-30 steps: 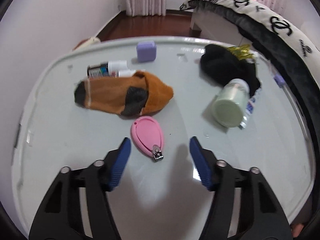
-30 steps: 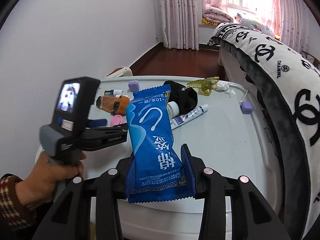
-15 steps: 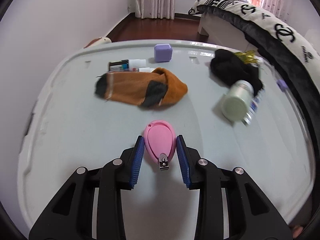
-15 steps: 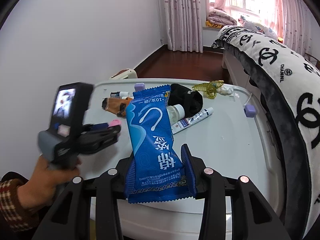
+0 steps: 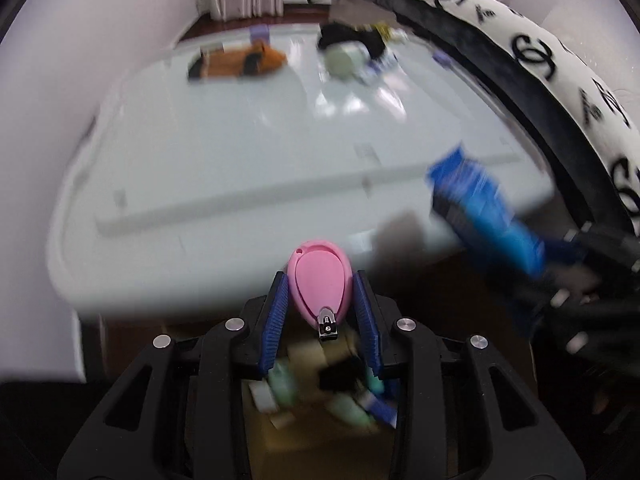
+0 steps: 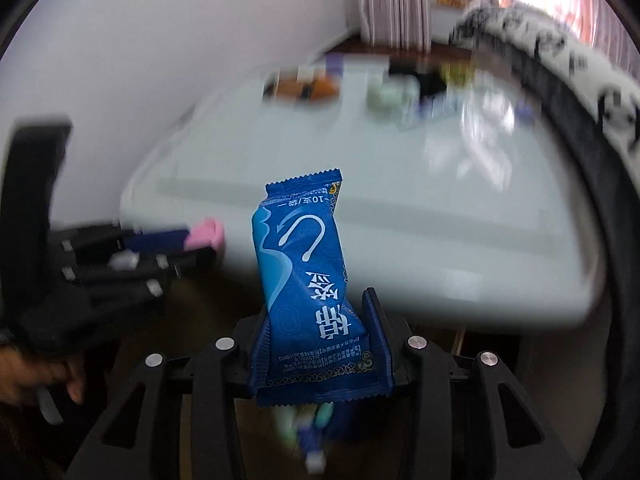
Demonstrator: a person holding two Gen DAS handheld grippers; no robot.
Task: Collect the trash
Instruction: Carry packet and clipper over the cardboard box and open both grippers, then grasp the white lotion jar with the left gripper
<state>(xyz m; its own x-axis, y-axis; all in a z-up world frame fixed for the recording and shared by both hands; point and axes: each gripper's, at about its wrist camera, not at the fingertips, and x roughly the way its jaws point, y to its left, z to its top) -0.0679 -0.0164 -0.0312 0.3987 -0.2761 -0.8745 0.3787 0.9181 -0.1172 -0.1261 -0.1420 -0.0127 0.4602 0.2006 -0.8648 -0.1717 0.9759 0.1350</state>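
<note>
Trash in two pieces was held off the table: a pink nail clipper (image 5: pixel 320 280) sat clamped between the blue pads of the left gripper (image 5: pixel 321 312), its metal end pointing back toward the camera, and a blue wrapper (image 6: pixel 308 292) stood upright between the closed pads of the right gripper (image 6: pixel 320 344), its top rising well above the fingertips. Beyond both sets of jaws lay the pale table (image 5: pixel 224 152), strongly blurred. At its far end, well ahead of the left jaws, rested an orange and black sock (image 5: pixel 236 62) and, to its right, a pale green jar (image 5: pixel 344 62) against something black. Below and behind the left jaws a box (image 5: pixel 320 432) held blurred greenish and blue items. To the right of the left jaws the wrapper showed as a blue smear. A patterned bedspread (image 5: pixel 560 48) ran along the right side.
</note>
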